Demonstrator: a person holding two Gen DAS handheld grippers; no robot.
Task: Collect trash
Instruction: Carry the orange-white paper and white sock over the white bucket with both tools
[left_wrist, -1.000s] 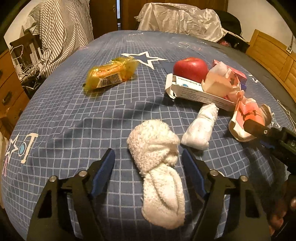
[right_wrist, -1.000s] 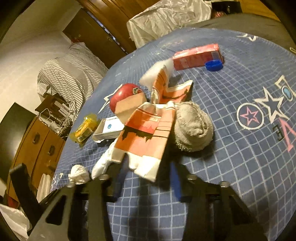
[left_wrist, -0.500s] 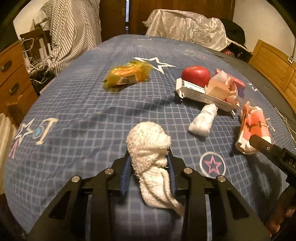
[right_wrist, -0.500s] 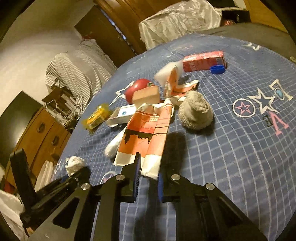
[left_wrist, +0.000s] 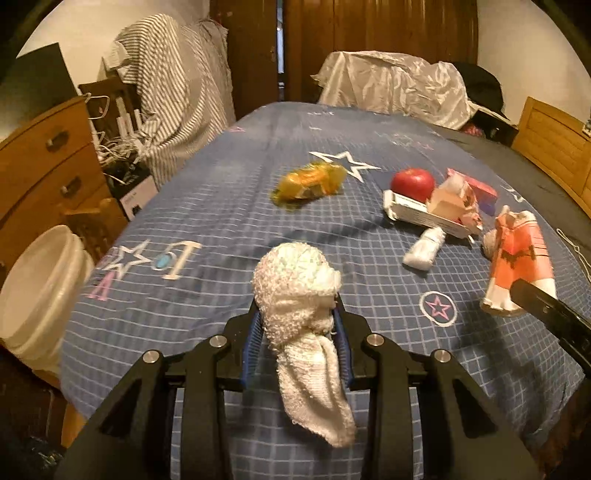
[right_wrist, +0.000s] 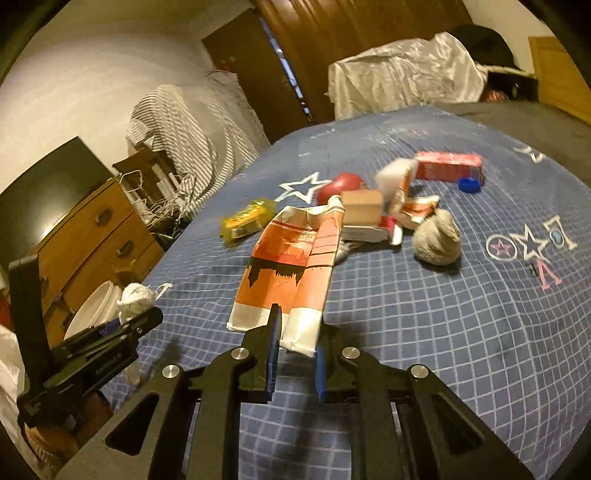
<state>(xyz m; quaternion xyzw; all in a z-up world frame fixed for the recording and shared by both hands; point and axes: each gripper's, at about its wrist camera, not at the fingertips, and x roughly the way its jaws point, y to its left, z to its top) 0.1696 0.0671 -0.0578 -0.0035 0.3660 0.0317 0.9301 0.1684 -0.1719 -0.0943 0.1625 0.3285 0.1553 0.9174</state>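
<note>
My left gripper (left_wrist: 297, 343) is clamped on a white sock (left_wrist: 299, 314), lifted off the blue bedspread (left_wrist: 221, 229); the toe end droops past the jaws. My right gripper (right_wrist: 295, 354) pinches the lower edge of an orange carton (right_wrist: 291, 273), flattened, also held above the bed. To the left, beside the bed edge, sits a white bin (left_wrist: 35, 291) (blurred in both views). On the spread farther off I see a yellow wrapper (left_wrist: 308, 181), an apple (left_wrist: 413, 180) touching a white box (left_wrist: 424, 214), a rolled tissue (left_wrist: 424, 251) just beside that box, a grey ball (right_wrist: 437, 236), a red carton (right_wrist: 448, 166) and a blue cap (right_wrist: 468, 184).
</note>
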